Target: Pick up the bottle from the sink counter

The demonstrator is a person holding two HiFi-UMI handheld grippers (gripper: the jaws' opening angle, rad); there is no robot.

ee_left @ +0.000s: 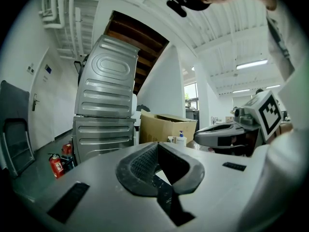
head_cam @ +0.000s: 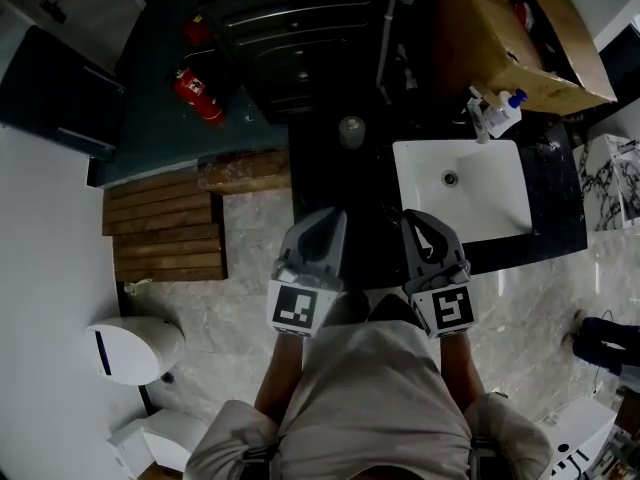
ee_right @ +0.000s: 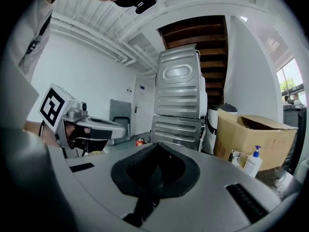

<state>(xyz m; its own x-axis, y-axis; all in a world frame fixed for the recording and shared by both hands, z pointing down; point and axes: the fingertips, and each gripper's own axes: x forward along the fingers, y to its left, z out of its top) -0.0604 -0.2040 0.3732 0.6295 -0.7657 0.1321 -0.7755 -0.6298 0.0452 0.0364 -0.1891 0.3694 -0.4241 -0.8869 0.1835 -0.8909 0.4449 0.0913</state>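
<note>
A white pump bottle (head_cam: 506, 110) with a blue top stands on the black counter (head_cam: 560, 203) at the far right corner of the white sink (head_cam: 495, 218), next to the tap. It shows small in the left gripper view as the bottle (ee_left: 181, 139), and in the right gripper view as the bottle (ee_right: 253, 163). My left gripper (head_cam: 326, 220) and right gripper (head_cam: 419, 219) are held side by side near the counter's front edge, well short of the bottle. Both are shut and hold nothing. The left gripper (ee_left: 157, 151) and right gripper (ee_right: 155, 151) point about level.
A large cardboard box (head_cam: 510, 38) sits behind the bottle. Stacked grey machines (head_cam: 300, 38) stand behind the counter, with a red fire extinguisher (head_cam: 197, 95) to their left. A wooden pallet (head_cam: 165, 233) and a white bin (head_cam: 135, 348) are on the floor at left.
</note>
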